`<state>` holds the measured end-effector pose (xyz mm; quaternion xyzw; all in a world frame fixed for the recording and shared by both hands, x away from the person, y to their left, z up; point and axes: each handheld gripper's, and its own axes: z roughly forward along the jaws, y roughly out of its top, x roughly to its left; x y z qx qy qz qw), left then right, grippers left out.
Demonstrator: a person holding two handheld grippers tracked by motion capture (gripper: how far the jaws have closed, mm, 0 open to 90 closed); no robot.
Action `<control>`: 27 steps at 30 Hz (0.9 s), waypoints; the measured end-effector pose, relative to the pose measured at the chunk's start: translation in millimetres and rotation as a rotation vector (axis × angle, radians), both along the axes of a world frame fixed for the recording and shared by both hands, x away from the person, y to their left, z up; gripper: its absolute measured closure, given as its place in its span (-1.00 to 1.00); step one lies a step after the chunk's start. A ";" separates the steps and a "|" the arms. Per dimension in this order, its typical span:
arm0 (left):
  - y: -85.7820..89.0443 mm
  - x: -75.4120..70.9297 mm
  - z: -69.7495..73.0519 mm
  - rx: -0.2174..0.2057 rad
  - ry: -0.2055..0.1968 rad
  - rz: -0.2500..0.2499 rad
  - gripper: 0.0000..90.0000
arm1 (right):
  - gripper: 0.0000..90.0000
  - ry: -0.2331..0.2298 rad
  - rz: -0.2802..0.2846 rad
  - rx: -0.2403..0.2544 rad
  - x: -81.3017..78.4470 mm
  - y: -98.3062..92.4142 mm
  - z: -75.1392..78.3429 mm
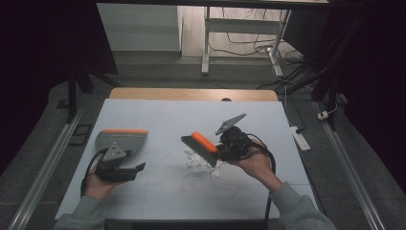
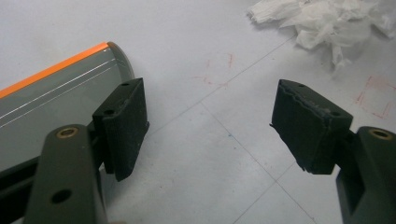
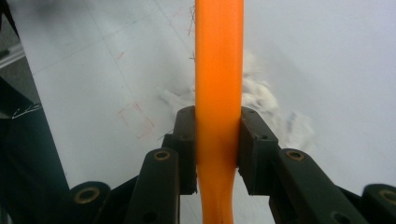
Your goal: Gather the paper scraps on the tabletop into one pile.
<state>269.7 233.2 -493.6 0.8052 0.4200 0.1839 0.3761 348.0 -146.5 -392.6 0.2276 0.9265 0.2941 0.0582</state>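
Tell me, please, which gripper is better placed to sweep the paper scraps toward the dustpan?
The right gripper: it already clamps the brush just above the paper scraps. The left gripper is open beside the dustpan.

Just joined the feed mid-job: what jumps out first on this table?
The orange-backed brush, clamped by its handle in the right gripper just right of centre, above a heap of crumpled white paper. At the left lies a grey dustpan with an orange edge, the left gripper beside it, jaws open.
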 end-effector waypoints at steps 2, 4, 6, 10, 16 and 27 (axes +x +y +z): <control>-0.1 0.1 0.0 0.001 0.001 0.000 -0.39 | 0.57 0.000 -0.034 -0.001 -2.4 -13.3 2.5; -0.1 -0.2 0.1 0.000 0.000 0.000 -0.39 | 0.57 0.015 -0.080 -0.019 -5.5 -27.5 -0.2; -0.2 -0.3 0.1 0.000 0.000 -0.001 -0.39 | 0.57 0.035 -0.106 -0.055 -10.6 -41.9 -6.3; -1.5 0.4 -0.5 0.005 0.003 -0.007 -0.39 | 0.58 0.086 -0.102 -0.083 -23.0 -70.1 -17.4; -3.6 0.4 -1.3 0.007 0.004 -0.010 -0.39 | 0.57 0.130 -0.025 -0.132 -41.7 -88.2 -32.5; -7.7 0.8 -3.3 0.019 0.009 -0.020 -0.39 | 0.58 0.083 0.235 -0.272 -40.9 -49.9 -48.1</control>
